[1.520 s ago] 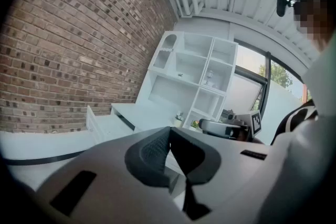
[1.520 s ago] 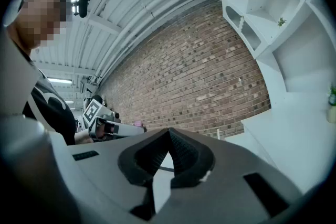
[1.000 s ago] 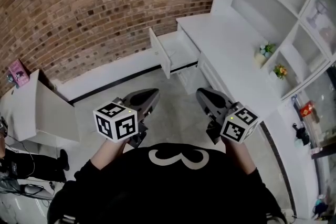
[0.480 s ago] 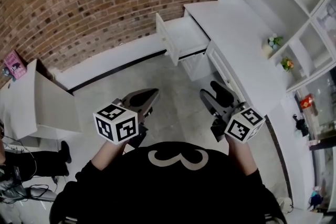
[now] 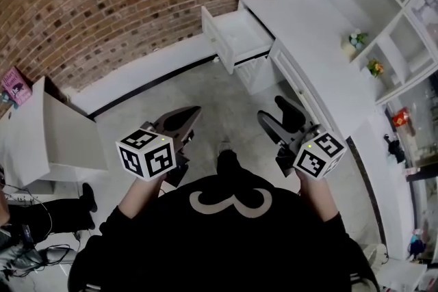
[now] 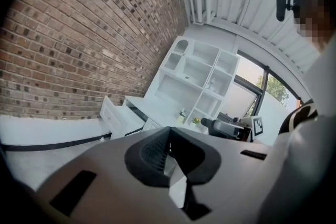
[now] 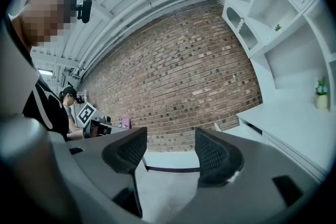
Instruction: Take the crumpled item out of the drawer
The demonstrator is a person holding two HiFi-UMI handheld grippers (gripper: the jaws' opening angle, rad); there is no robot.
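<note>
Bare floor (image 5: 226, 96) is seen between the open drawer (image 5: 236, 34), upper centre, and the right gripper (image 5: 279, 114), its empty fingers being opened for the reach; left gripper (image 5: 181, 118) clenched, empty.

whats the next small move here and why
Probably step toward the open drawer, leading with the right hand-held gripper: the drawer stands well out of reach across the floor, and that gripper's jaws are opening with nothing between them.

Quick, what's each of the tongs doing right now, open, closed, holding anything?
Left tongs: closed, holding nothing.
Right tongs: jaws apart and opening, nothing between them.
</note>
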